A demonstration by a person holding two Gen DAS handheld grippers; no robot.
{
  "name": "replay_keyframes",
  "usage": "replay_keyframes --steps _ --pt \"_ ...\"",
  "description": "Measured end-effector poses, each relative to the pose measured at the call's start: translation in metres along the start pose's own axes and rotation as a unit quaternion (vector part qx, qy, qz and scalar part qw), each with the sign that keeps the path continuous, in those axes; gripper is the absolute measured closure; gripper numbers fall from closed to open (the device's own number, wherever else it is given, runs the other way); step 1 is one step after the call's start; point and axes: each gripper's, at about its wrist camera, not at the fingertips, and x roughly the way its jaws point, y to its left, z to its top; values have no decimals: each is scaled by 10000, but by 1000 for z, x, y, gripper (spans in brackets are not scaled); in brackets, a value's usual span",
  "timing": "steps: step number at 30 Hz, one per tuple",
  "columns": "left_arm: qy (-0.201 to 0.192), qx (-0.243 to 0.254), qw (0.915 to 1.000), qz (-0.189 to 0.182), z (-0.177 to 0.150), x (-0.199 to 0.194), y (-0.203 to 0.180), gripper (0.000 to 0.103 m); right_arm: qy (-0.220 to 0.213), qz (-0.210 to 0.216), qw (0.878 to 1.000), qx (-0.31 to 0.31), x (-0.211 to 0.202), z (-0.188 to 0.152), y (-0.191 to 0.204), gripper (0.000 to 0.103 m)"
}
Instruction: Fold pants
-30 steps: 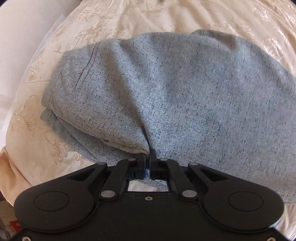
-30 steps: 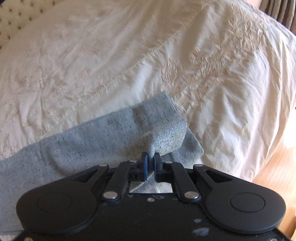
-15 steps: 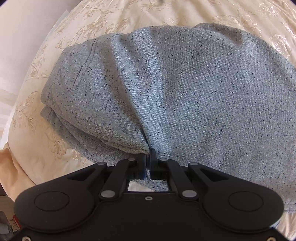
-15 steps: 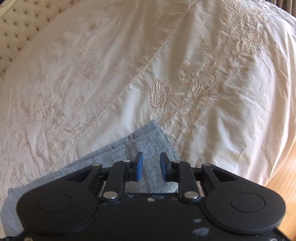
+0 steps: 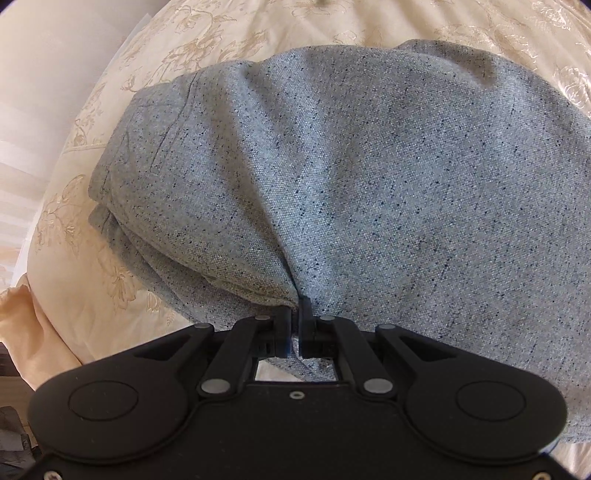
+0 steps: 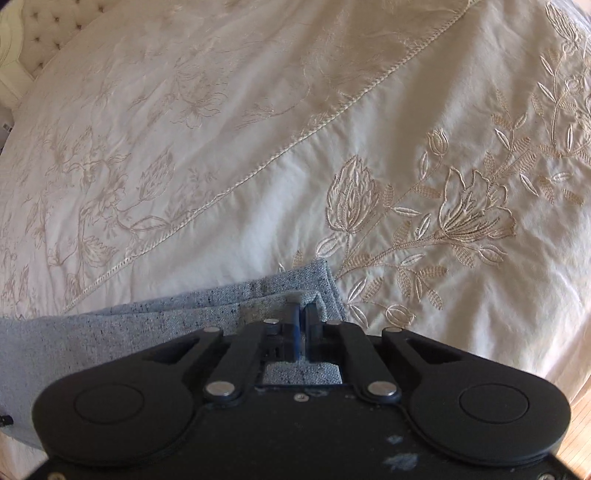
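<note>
Both pairs of jaws are closed, each nipping a bit of grey cloth. At the left gripper (image 5: 294,318), the black pads pinch a gathered pleat of the pants (image 5: 369,177), and creases fan out from that pinch. At the right gripper (image 6: 303,314), the blue-lined pads are clamped over a small raised fold at the corner of the leg end (image 6: 288,291), close to its hem. Beyond the left jaws, the pants lie in a doubled stack, with layered edges showing on the left side. Beyond the right jaws, only a narrow strip of cloth shows. All of it rests on a cream bedspread (image 6: 258,147) embroidered with flowers; a tufted headboard (image 6: 44,33) sits in the far corner. This looks like the grasping step, with both ends gripped before a further fold. Next, both hands would likely need to lift together, keep the cloth taut, and carry one end over the other with edges aligned.
</note>
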Motion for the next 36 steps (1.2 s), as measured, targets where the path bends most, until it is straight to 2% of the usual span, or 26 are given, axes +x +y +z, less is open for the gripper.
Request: replay_keyframes --steps 4,7,10,13,15,17,20,24,29,31,36 --pt "-94 -179 9998 6 -1 -5 2 99 -232 -138 9993 -259 -10 -7 8 99" --pt "-378 -543 9977 -126 -2 -21 9 99 -558 -279 9980 -138 -21 -2 8 100" --pt "-628 -511 9965 -185 -2 -31 8 99 -627 -275 9975 -146 -19 10 7 100" --pt "-374 -238 9990 -8 -3 -17 0 99 -426 -498 9974 -297 2 18 14 96" --pt "-257 -196 9995 28 -3 -9 -2 99 -181 -652 9975 -181 16 22 11 93" --pt "-264 -170 9995 17 -4 -8 -1 99 -360 -683 9970 51 5 22 4 91" --pt "-272 -110 9996 -6 -2 -7 0 99 -542 -452 9965 449 -27 8 -10 88" --pt "-244 -65 9997 22 -3 -5 -2 99 -293 -264 9952 900 -48 -33 -24 87" --pt "-242 35 9997 79 -5 -6 -9 99 139 -292 9975 629 -38 -79 -3 87" --pt "-238 44 9997 78 -5 -6 -9 99 174 -233 9982 526 -33 -80 10 87" --pt "-262 26 9996 62 -6 -9 -9 99 -533 312 9964 575 -57 -67 33 88"
